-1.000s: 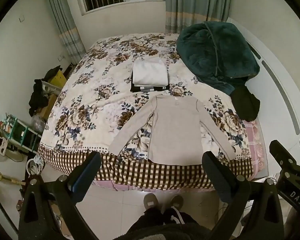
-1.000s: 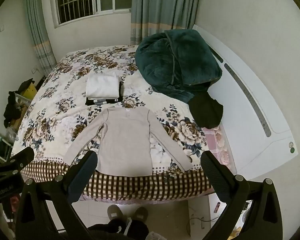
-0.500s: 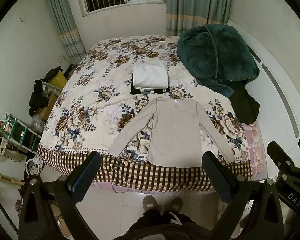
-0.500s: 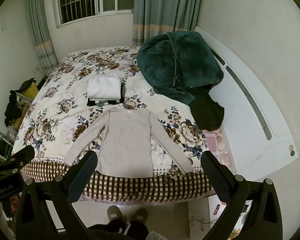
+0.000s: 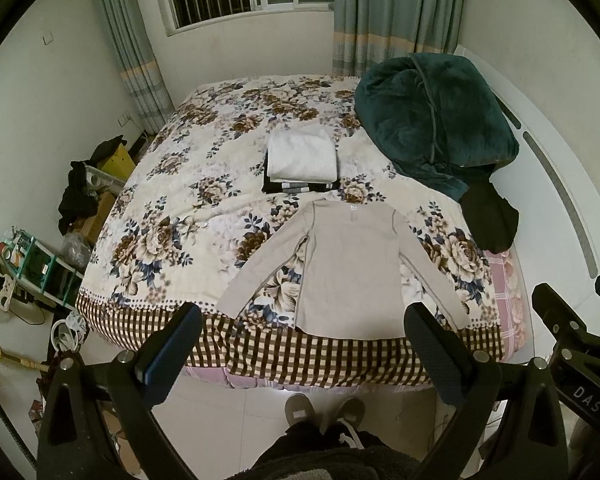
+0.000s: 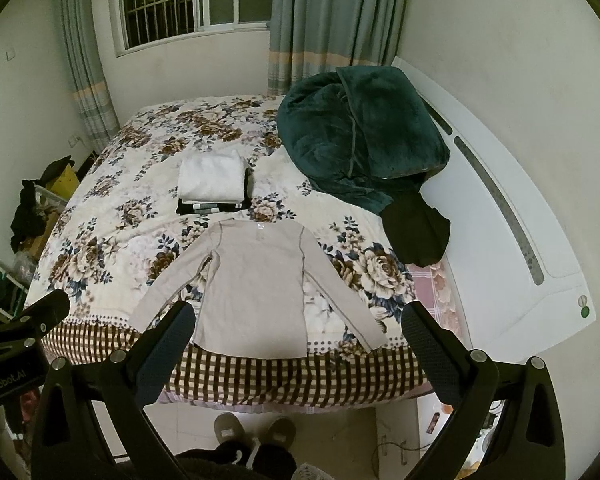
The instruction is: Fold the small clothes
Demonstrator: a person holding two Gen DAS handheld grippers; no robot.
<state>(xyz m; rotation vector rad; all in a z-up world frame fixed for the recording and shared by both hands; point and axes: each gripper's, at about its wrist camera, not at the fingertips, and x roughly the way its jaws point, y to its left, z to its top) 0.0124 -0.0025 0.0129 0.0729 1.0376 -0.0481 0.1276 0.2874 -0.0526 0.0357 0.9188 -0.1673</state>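
Both tongs, left (image 5: pixel 300 344) and right (image 6: pixel 298 334), spread wide, empty, above beige shirt (image 5: pixel 350 268) flat on bed (image 5: pixel 172 216).

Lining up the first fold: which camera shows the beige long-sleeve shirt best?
The left wrist view: the beige shirt lies nearly whole between the fingers, both cuffs showing. In the right wrist view the same shirt has its left cuff partly hidden behind a finger.
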